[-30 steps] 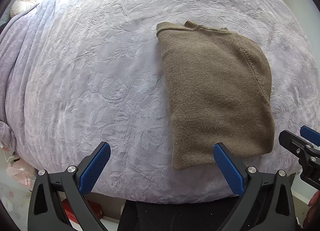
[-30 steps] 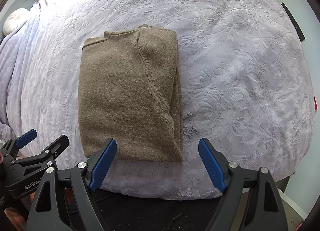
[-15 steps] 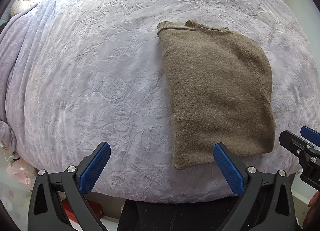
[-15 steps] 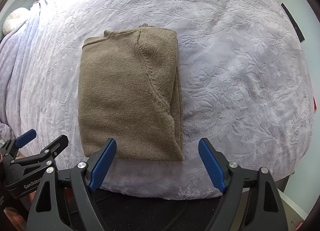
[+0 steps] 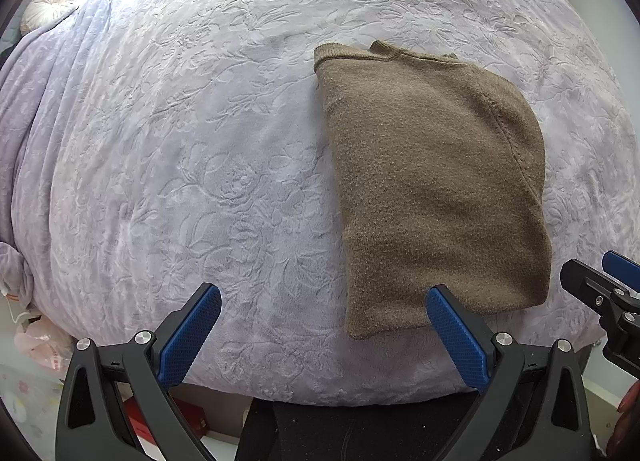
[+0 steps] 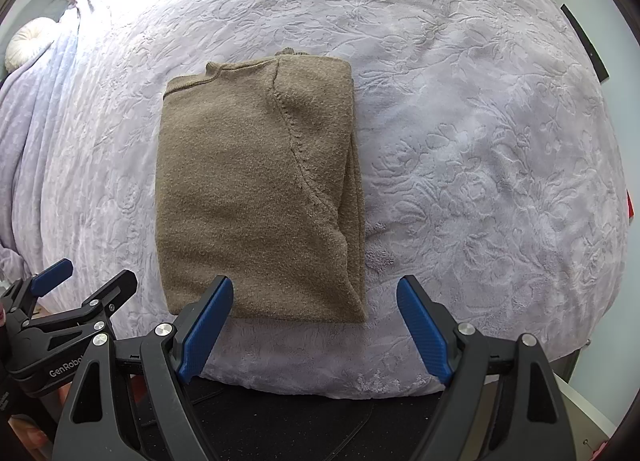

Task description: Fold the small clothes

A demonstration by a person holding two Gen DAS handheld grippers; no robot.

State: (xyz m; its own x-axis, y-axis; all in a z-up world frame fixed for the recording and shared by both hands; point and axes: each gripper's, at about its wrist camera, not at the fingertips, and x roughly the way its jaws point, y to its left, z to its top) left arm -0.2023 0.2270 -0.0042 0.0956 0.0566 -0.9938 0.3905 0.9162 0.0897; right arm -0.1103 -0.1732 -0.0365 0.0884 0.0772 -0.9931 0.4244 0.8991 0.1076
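A brown knitted sweater lies folded into a rectangle on the lilac bedspread. It also shows in the right wrist view, with its collar at the far end. My left gripper is open and empty, held above the bed's near edge, its right finger over the sweater's near left corner. My right gripper is open and empty above the sweater's near right corner. Each gripper shows at the edge of the other's view.
A round white cushion lies at the far left of the bed. The bed's near edge drops to a dark floor mat. A red box and a pink bag sit on the floor at left.
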